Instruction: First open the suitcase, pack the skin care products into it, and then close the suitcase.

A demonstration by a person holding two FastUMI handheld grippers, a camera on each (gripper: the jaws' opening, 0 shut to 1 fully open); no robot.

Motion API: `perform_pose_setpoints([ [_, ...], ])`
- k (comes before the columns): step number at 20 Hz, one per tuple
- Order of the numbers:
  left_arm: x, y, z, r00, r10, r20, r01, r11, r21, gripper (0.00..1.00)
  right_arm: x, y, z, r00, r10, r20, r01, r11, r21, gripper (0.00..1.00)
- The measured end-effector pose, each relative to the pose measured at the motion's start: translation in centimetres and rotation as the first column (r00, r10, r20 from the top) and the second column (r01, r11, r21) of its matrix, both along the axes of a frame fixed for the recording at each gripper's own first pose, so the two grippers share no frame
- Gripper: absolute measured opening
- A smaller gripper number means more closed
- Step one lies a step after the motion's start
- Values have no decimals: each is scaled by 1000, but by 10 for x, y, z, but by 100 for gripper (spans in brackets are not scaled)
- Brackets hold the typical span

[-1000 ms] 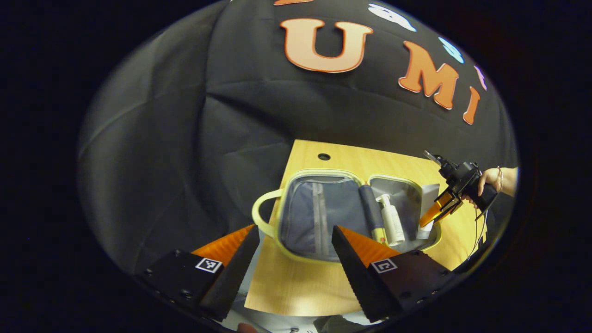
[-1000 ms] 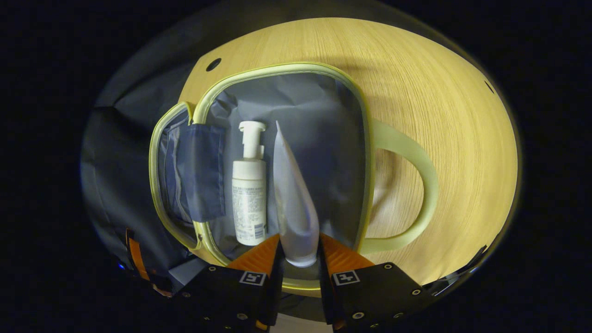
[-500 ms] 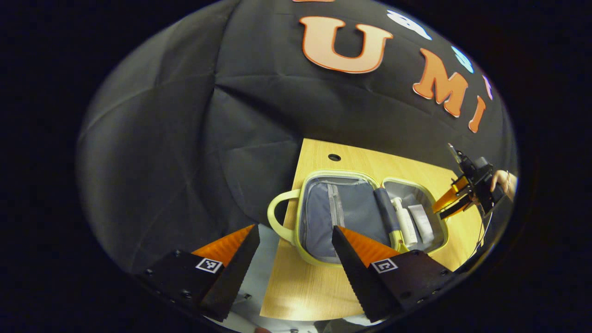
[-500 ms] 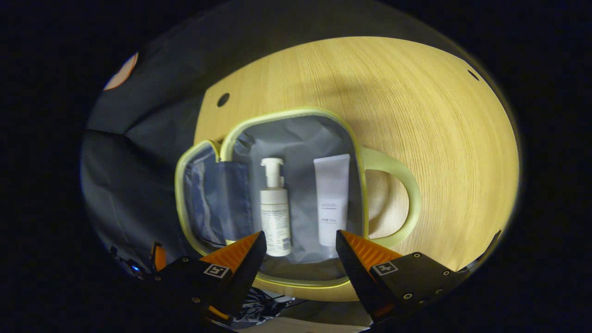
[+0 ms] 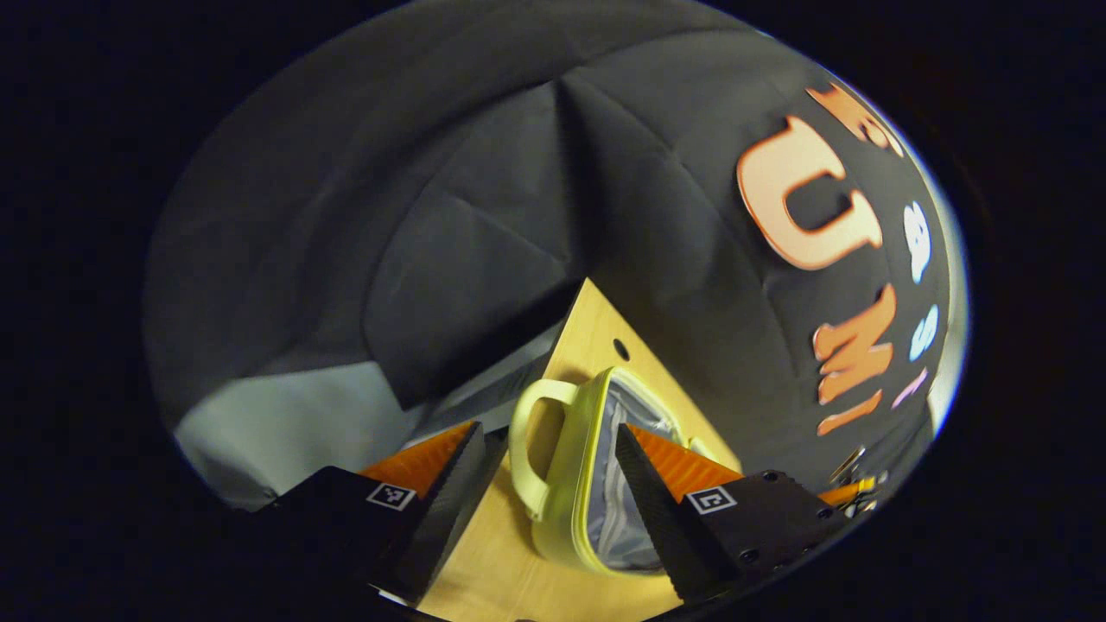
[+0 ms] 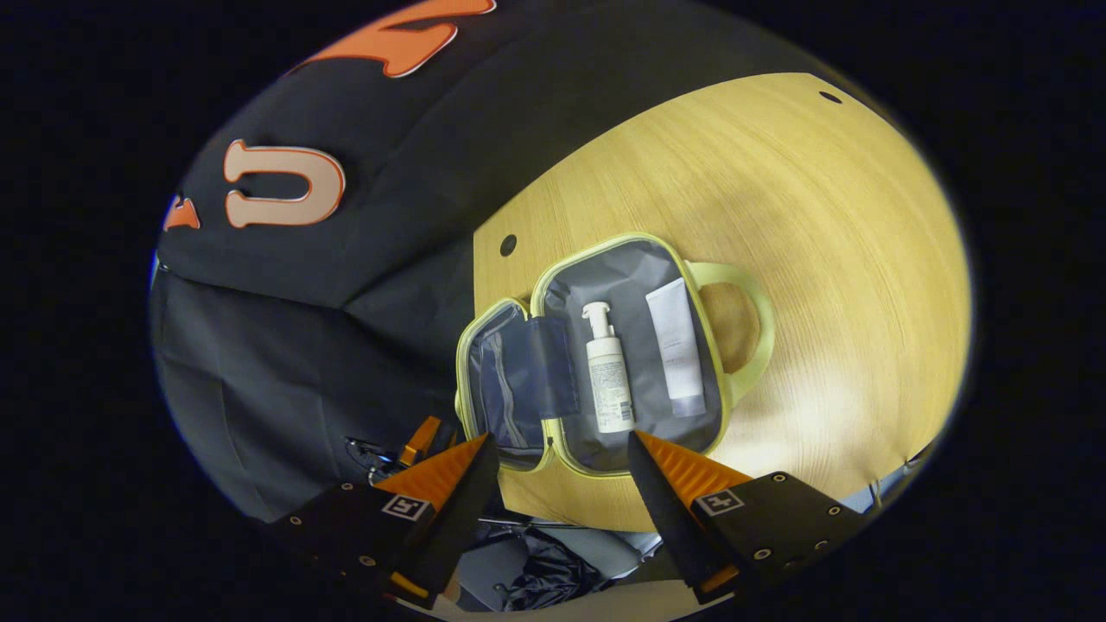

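The suitcase [image 6: 596, 354] lies open on the worktop [image 6: 821, 259], toward its left edge. A pump bottle [image 6: 607, 371] and a tube [image 6: 676, 345] rest side by side in its right half. The right tongs [image 6: 557, 458] hang above the near rim, spread wide and empty. The left tongs [image 5: 549, 458] are open too, straddling the suitcase's handle [image 5: 531, 441].

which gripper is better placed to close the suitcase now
Left, probably: the open left gripper sits low beside the pale green suitcase, its fingers straddling the lid's edge, while the open right gripper hangs well above it.
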State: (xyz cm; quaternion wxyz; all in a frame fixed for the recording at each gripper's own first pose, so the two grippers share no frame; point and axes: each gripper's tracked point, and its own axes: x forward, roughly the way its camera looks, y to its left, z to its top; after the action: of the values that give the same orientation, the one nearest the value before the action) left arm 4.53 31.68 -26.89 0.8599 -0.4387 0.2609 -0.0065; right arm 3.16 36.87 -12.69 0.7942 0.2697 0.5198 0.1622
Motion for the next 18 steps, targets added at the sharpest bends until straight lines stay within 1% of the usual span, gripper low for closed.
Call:
perform_pose_setpoints([
  [2, 7, 7, -18, 1000, 14, -27, -16, 997, -70, 98, -3, -14, 2, 999, -38, 9, 38, 999, -5, 96],
  [4, 12, 8, -31, 999, 22, -45, -26, 995, -97, 98, -6, -25, 3, 998, -66, 11, 66, 998, -6, 96],
  [5, 19, 3, -38, 999, 26, -43, -31, 994, -106, 100, -7, -30, 3, 997, -79, 12, 79, 997, -4, 96],
  [6, 24, 2, -39, 999, 30, -36, -34, 993, -112, 96, -8, -33, 2, 996, -91, 11, 91, 996, -4, 95],
  [7, 27, 2, -41, 999, 36, -33, -39, 993, -114, 95, -9, -36, 1, 995, -100, 10, 100, 995, -4, 95],
  [8, 27, 6, -44, 997, 55, -50, -60, 993, -102, 79, -10, -38, 0, 994, -106, 10, 106, 994, -4, 95],
  [11, 27, 5, -42, 995, 81, -64, -87, 991, -100, 30, -13, -39, -1, 994, -107, 8, 107, 994, 6, 95],
  [12, 29, 8, -37, 994, 88, -65, -92, 993, -74, 14, -14, -40, -2, 994, -107, 8, 107, 994, 7, 95],
  [13, 30, 4, -36, 994, 86, -66, -88, 996, -29, 14, -13, -40, -4, 994, -112, 10, 112, 994, 9, 95],
  [14, 30, 1, -30, 995, 76, -65, -74, 997, 30, 10, -12, -42, -4, 993, -118, 12, 118, 993, 14, 95],
  [16, 29, -3, -6, 997, 43, -68, -32, 987, 156, 10, -9, -47, -5, 991, -129, 20, 128, 991, 28, 95],
  [17, 27, -6, 9, 998, 34, -60, -21, 981, 195, 10, -9, -50, -6, 991, -135, 21, 134, 990, 35, 95],
  [18, 27, -8, 28, 999, 30, -42, -21, 977, 213, 10, -8, -54, -5, 990, -142, 24, 141, 989, 43, 95],
])
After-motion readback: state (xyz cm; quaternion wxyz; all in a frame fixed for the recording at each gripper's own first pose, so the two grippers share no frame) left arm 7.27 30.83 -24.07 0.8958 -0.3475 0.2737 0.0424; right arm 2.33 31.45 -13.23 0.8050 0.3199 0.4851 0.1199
